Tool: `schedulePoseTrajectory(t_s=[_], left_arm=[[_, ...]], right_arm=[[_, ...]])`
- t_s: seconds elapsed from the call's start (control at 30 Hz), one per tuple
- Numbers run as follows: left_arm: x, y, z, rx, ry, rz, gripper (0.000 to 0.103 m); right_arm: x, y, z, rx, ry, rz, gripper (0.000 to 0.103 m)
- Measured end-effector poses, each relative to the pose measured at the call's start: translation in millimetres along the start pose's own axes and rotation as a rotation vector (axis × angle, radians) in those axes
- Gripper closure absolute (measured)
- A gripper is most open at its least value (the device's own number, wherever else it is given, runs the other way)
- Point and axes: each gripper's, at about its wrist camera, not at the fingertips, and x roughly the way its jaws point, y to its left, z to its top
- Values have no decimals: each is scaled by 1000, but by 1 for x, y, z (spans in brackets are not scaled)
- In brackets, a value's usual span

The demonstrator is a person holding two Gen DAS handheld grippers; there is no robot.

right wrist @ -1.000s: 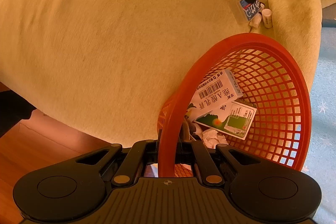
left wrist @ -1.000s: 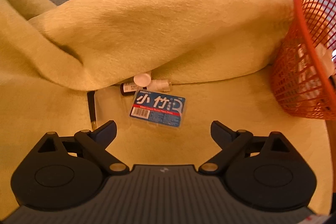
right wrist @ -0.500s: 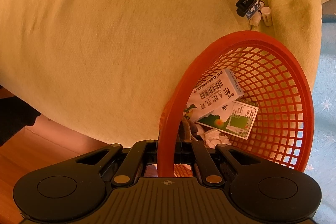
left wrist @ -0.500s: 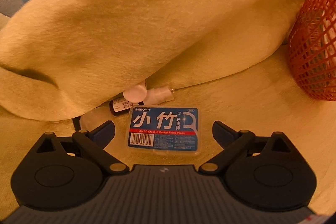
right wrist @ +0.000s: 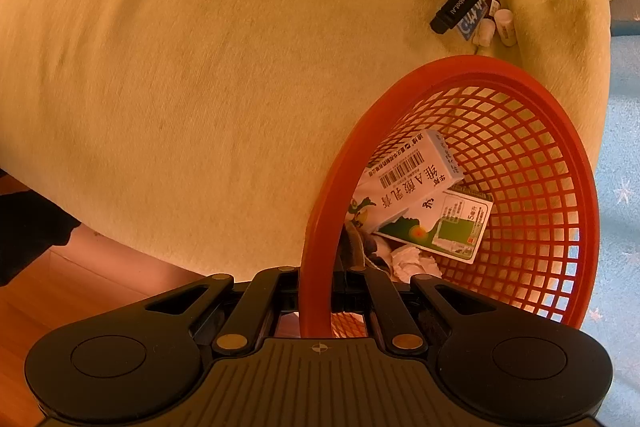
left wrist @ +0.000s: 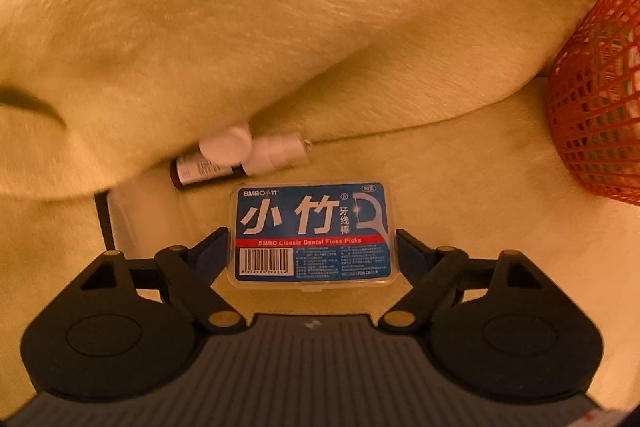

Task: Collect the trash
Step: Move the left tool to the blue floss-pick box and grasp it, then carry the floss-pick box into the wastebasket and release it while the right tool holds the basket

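1. Step in hand: pickup of the floss-pick box (left wrist: 312,233). The box lay flat on the yellow blanket (left wrist: 280,27) at centre frame of the left wrist view.
2. The left gripper (left wrist: 312,247) stood with its jaws at both short sides of the box; whether they were already pressing it could not be told.
3. The right gripper (right wrist: 316,291) was clamped on the rim of the red basket (right wrist: 532,155), lower right of its frame.
4. Next move, as judged: confirm the squeeze, lift, carry to the basket at the right edge.
5. Count: one floss-pick box; two small bottles (left wrist: 244,159) just beyond it under the blanket fold; one basket holding two cartons (right wrist: 416,183) plus crumpled paper (right wrist: 412,259).
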Motion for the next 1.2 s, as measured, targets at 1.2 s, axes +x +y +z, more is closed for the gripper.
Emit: schedulePoseTrajectory(t_s=[1.2], left_arm=[[-178,-65,-46,-239,-158,32,20]], right_arm=[[7,18,0,-93,38,-80,102]])
